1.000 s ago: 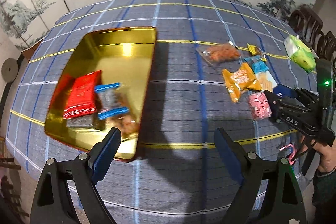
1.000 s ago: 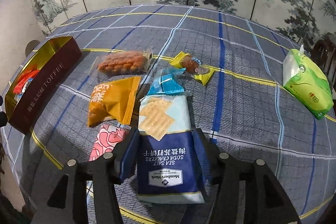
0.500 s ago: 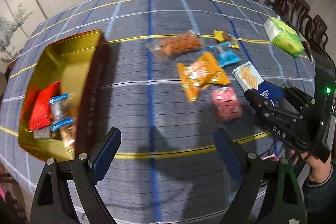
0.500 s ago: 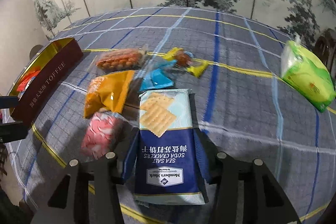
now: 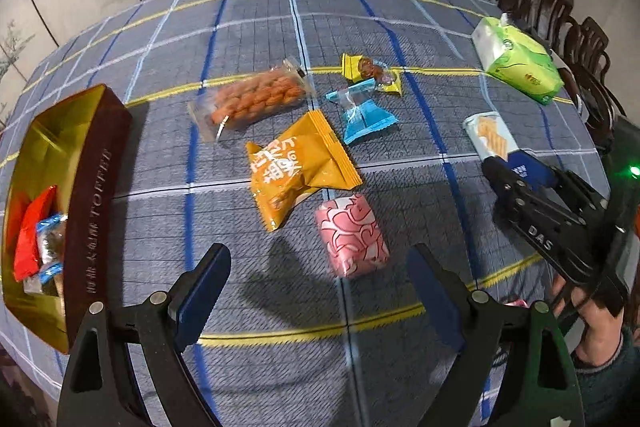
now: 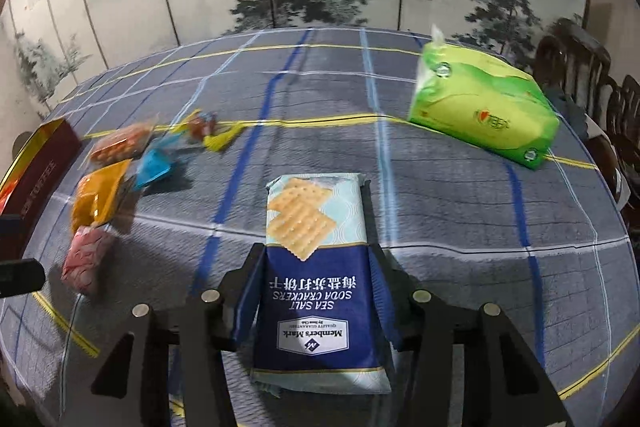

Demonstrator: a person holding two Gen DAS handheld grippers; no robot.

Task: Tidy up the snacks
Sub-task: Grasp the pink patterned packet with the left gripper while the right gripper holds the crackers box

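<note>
One pack, the soda crackers (image 6: 316, 267), is now clamped in my right gripper (image 6: 316, 291) and lifted off the worktop (image 6: 460, 211). My left gripper (image 5: 320, 291), jaws apart, has moved from the toffee tin (image 5: 100, 195) towards the pink packet (image 5: 352, 235).

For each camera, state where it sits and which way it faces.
Left wrist: on the left gripper, angled down at the pink packet, its fingers wide apart; the right gripper and a hand show.
Right wrist: on the right gripper, angled down, shut on the cracker pack.
Shared: cracker pack, pink packet, tin, green tissue pack.
</note>
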